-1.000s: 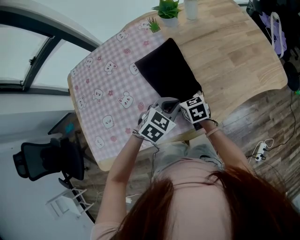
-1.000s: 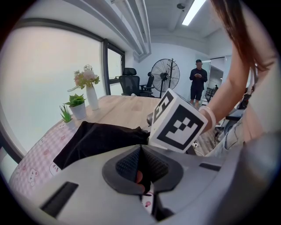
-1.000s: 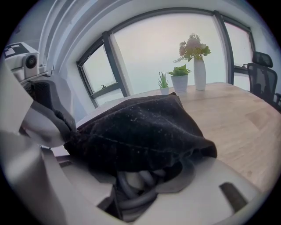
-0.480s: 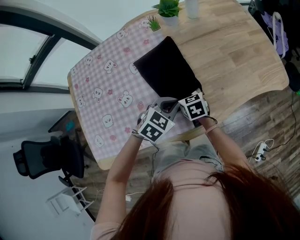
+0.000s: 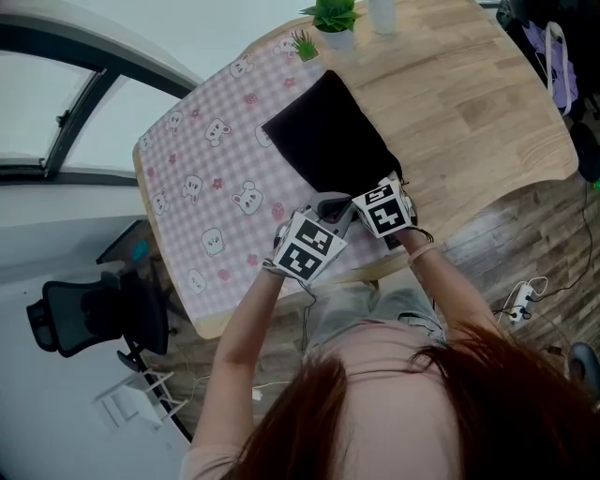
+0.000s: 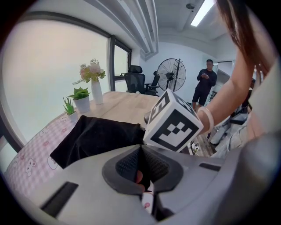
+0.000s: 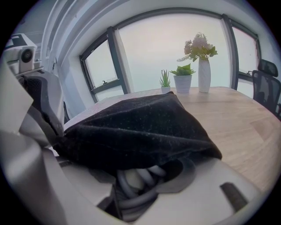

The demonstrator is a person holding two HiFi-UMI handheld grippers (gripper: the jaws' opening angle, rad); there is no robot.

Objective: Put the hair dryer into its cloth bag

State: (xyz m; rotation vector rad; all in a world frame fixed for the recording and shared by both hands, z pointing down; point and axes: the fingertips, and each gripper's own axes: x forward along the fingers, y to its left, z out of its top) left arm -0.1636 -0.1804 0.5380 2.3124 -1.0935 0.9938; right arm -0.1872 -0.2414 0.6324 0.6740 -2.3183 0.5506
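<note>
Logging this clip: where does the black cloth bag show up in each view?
Head view: black cloth bag, above centre, lying flat on the table.
Left gripper view: left of centre, in the lower half.
Right gripper view: fills the middle, close to the camera.
Shared landmark: white-potted plant, beyond the bag's far end.

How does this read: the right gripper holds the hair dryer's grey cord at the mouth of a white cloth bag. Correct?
No: the cloth bag is black, not white, as the right gripper view shows. The right gripper does hold the hair dryer's grey cord at its mouth.
</note>
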